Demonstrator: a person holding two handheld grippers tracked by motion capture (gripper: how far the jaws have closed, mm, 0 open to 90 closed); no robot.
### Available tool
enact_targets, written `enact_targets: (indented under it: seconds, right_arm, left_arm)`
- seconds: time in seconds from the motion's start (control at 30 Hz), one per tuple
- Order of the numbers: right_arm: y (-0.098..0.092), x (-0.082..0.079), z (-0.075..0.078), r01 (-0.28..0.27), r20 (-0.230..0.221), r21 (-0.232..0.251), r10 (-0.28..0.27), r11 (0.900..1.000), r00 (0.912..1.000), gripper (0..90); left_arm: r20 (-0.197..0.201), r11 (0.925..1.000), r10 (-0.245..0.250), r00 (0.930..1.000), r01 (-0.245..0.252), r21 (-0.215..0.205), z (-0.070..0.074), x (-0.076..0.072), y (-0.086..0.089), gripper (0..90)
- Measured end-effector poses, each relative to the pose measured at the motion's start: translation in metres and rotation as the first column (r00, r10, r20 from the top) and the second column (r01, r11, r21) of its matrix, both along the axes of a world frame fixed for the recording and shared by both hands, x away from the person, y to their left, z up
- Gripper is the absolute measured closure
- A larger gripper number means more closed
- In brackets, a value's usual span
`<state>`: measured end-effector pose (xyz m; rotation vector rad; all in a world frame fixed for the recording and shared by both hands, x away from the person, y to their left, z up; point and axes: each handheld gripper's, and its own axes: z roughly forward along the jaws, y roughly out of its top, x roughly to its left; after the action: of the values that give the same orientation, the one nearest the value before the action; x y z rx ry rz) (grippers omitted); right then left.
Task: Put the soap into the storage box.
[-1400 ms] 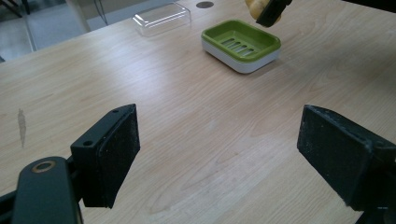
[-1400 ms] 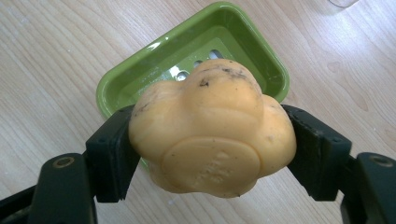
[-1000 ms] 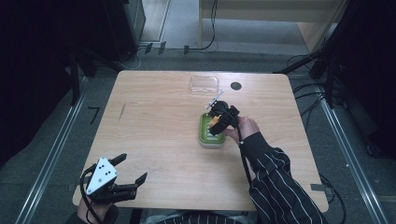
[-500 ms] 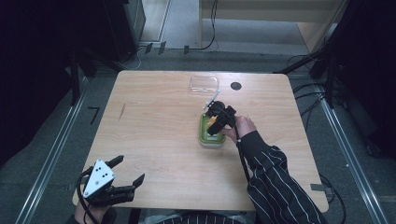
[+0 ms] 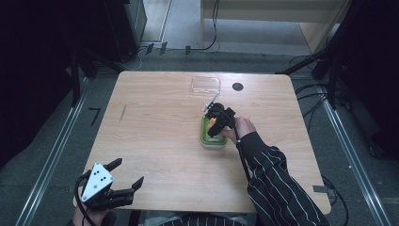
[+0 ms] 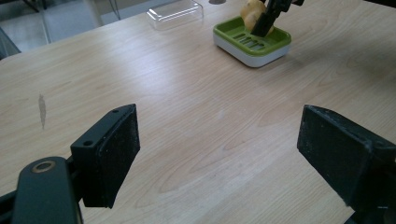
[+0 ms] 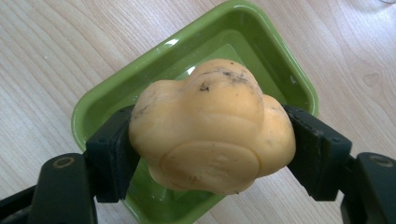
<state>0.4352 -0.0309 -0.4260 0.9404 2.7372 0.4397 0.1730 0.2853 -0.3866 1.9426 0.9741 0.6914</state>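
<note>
Soap over dish, right side.
Your right gripper (image 7: 212, 140) clamps the yellow soap (image 7: 212, 126) directly above the green soap dish (image 7: 261, 51), seemingly just clear of it; your left gripper (image 6: 219, 154) gapes empty, well apart from the dish.

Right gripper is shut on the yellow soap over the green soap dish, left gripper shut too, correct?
Not quite: the left gripper is open, jaws wide apart over bare table in the left gripper view. The right gripper is indeed shut on the yellow soap over the green soap dish.
</note>
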Motion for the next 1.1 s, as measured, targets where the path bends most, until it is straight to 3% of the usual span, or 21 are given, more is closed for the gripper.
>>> enact_targets:
  seconds: [0.83,1.1]
  right_arm:
    - [0.006,0.006,-0.012,0.005,-0.062,-0.043,-0.008,0.999,0.998,26.1]
    - [0.006,0.008,-0.016,0.007,-0.06,-0.04,-0.009,0.999,0.9982,26.0]
  left_arm:
    - [-0.001,0.9999,0.015,0.9999,-0.015,0.001,0.0,-0.004,0.003,13.6]
    - [-0.001,0.9999,0.015,0.9999,-0.015,0.001,0.0,-0.004,0.003,13.6]
